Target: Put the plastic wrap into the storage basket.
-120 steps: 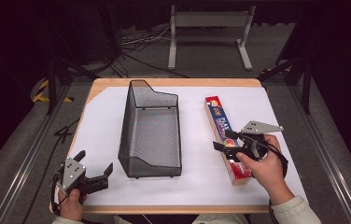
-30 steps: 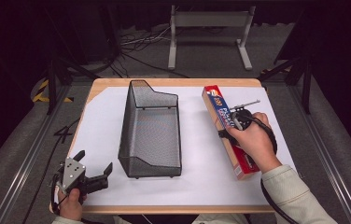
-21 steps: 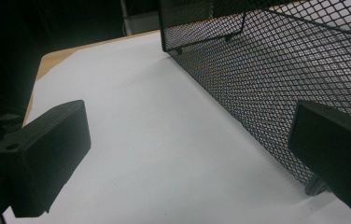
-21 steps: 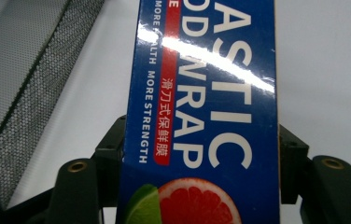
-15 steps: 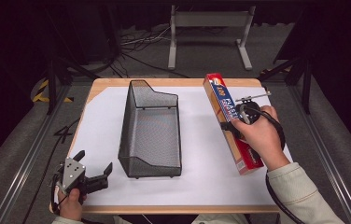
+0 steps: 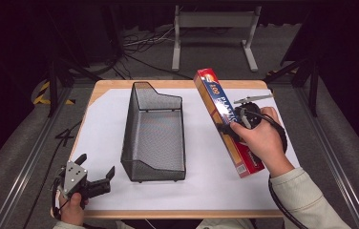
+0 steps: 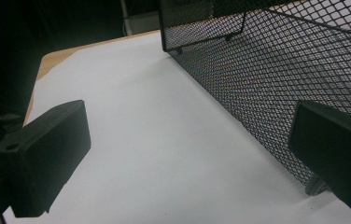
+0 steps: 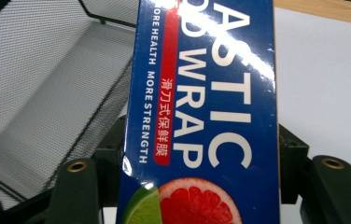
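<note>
A long blue and red plastic wrap box (image 6: 223, 119) hangs tilted above the right half of the table, its far end raised. My right gripper (image 6: 238, 123) is shut on its middle, and in the right gripper view the box (image 8: 206, 112) sits between the two jaws. A black wire mesh basket (image 6: 154, 133) stands at the table's centre, just left of the box. My left gripper (image 6: 96, 183) rests open at the front left corner of the table, with nothing between its fingers (image 7: 47, 158). The basket's mesh wall (image 7: 276, 79) is close to its right jaw.
White paper (image 6: 201, 167) covers the wooden table top (image 6: 177, 213). A metal stand (image 6: 213, 28) and cables lie on the floor beyond the far edge. Rails run along both sides of the table.
My right gripper has taken the plastic wrap box off the table and lifted it, moving it leftward toward the basket with its far end raised. The left gripper has stayed still.
</note>
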